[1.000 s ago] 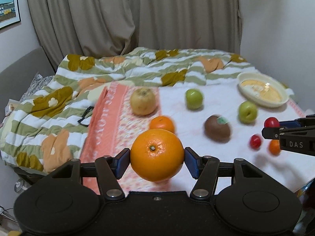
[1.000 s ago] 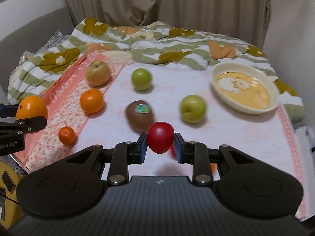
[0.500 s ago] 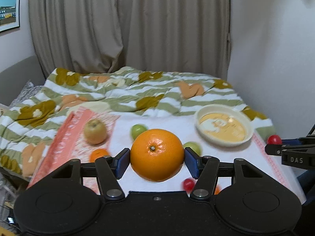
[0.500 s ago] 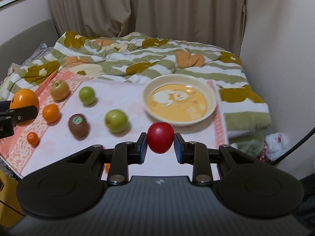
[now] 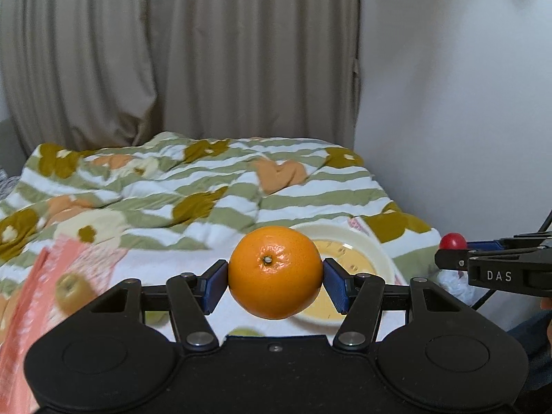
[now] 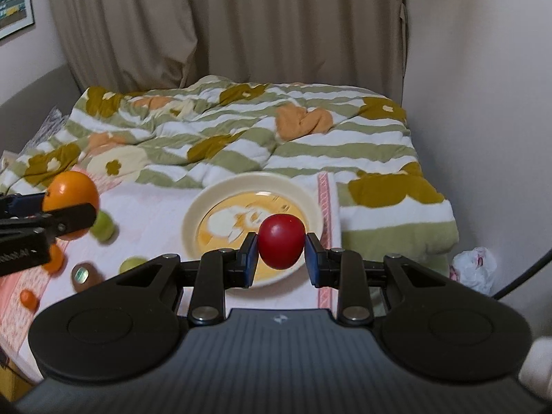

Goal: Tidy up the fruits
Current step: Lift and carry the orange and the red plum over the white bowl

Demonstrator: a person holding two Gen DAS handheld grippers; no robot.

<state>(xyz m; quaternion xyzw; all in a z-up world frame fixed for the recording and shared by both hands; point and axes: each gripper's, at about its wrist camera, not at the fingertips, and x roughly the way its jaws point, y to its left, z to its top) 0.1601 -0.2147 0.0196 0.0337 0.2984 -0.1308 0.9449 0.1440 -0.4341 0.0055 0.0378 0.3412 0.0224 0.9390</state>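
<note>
Across the bed (image 6: 379,158), both claws carry fruit toward the bowl (image 6: 312,203): left claw (image 5: 275,281) clamped on an orange (image 5: 275,272), right claw (image 6: 281,250) on a red fruit (image 6: 281,241).

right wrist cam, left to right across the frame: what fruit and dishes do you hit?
Small orange → big orange in the left gripper → kiwi → green apple → bowl → red fruit in the right gripper.
</note>
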